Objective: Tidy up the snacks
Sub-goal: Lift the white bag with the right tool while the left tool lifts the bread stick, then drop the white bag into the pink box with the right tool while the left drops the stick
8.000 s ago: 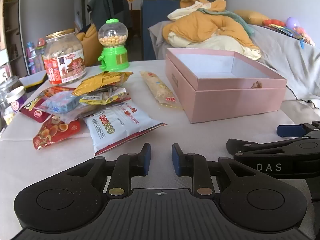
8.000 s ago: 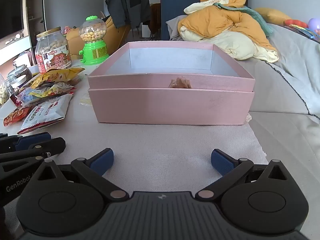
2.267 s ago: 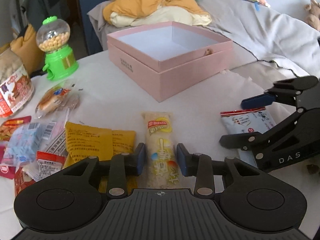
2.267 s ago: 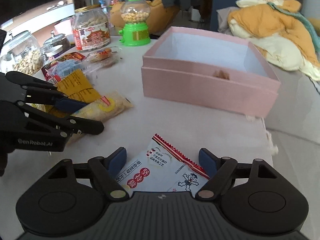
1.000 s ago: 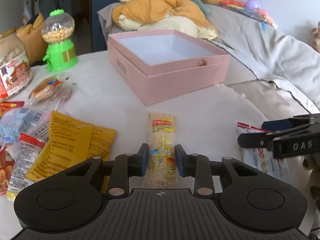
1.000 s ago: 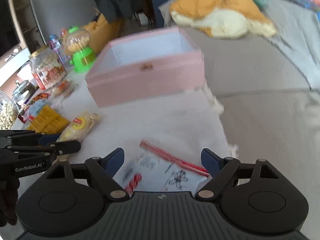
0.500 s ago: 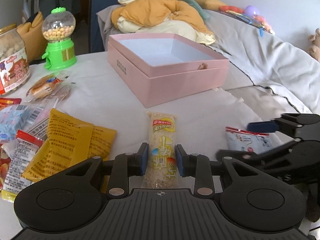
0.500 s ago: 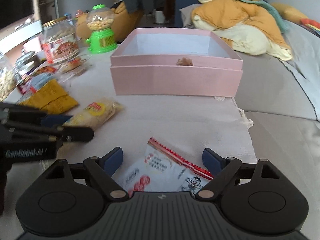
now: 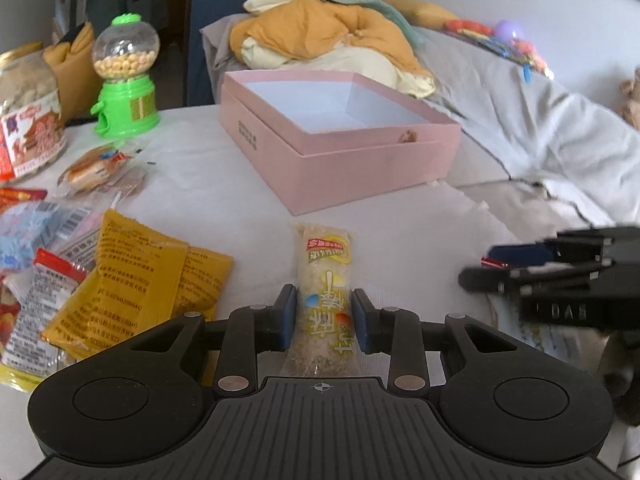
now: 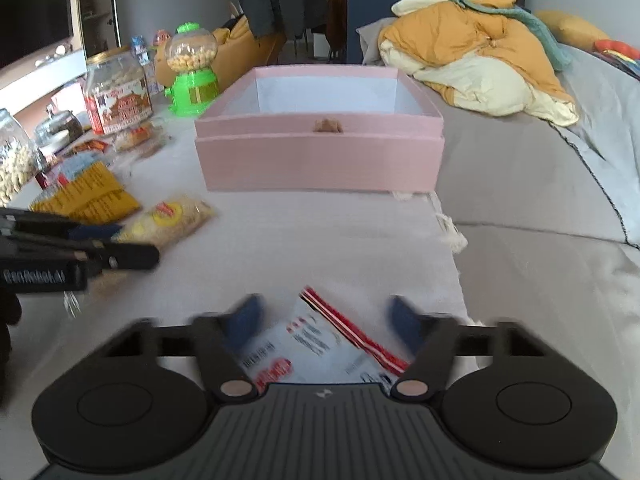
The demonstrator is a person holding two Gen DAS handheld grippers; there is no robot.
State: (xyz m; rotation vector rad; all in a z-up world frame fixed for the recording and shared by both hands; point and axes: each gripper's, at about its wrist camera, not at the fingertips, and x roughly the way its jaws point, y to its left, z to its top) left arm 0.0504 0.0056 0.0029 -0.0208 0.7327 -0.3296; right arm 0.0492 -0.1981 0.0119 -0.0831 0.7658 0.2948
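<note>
My left gripper point(image 9: 323, 318) is shut on a long clear snack bar packet with a yellow label point(image 9: 326, 280), which also shows in the right wrist view point(image 10: 170, 222). My right gripper point(image 10: 325, 326) is blurred, its fingers partly closed around a white packet with a red zigzag edge point(image 10: 320, 344) lying on the table. An open, empty pink box point(image 9: 340, 136) stands ahead, also in the right wrist view point(image 10: 320, 148). The right gripper shows at the right of the left wrist view point(image 9: 560, 276).
Yellow packets point(image 9: 136, 284) and several other snack bags lie to the left. A green gumball toy point(image 9: 126, 80) and a peanut jar point(image 9: 26, 116) stand at the back left. A grey sofa with piled clothes point(image 10: 480, 48) borders the table's right edge.
My right gripper's fingers have closed inward around the white packet. My left gripper still grips the snack bar and has barely moved.
</note>
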